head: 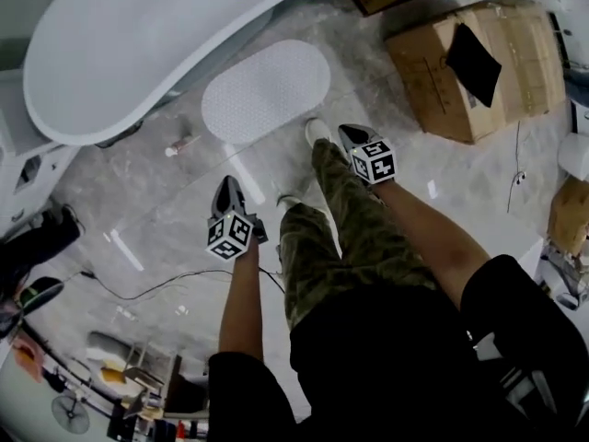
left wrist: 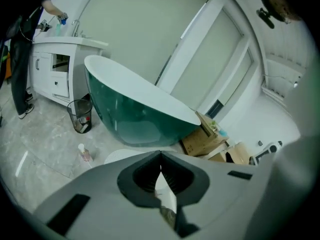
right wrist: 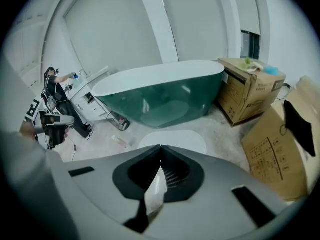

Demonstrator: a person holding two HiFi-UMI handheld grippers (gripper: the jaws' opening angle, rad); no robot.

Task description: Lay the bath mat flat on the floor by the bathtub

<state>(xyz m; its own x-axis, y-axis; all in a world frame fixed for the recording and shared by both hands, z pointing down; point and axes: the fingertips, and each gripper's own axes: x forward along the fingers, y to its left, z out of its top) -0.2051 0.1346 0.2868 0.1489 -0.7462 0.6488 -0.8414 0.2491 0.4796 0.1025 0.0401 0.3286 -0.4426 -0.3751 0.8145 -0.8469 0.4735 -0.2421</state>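
The white oval bath mat [head: 265, 90] lies flat on the marble floor beside the bathtub [head: 138, 44], which has a white rim and green sides. In the head view my left gripper [head: 225, 188] and right gripper [head: 349, 133] hang in the air above the floor on the near side of the mat, on either side of my leg. Both are shut with nothing between the jaws. The right gripper view looks over the shut right gripper [right wrist: 160, 149] to the whole mat [right wrist: 172, 140] in front of the tub [right wrist: 160, 96]. In the left gripper view only a sliver of the mat [left wrist: 117, 155] shows past the left gripper [left wrist: 160, 156].
A small bottle [head: 179, 144] lies on the floor by the tub. Cardboard boxes [head: 479, 72] stand to the right of the mat, one with a black item on top. A waste bin [left wrist: 80, 115] and a vanity cabinet [left wrist: 55, 69] stand beyond the tub, with a person [right wrist: 55, 84] there. A cable [head: 166, 284] trails across the floor.
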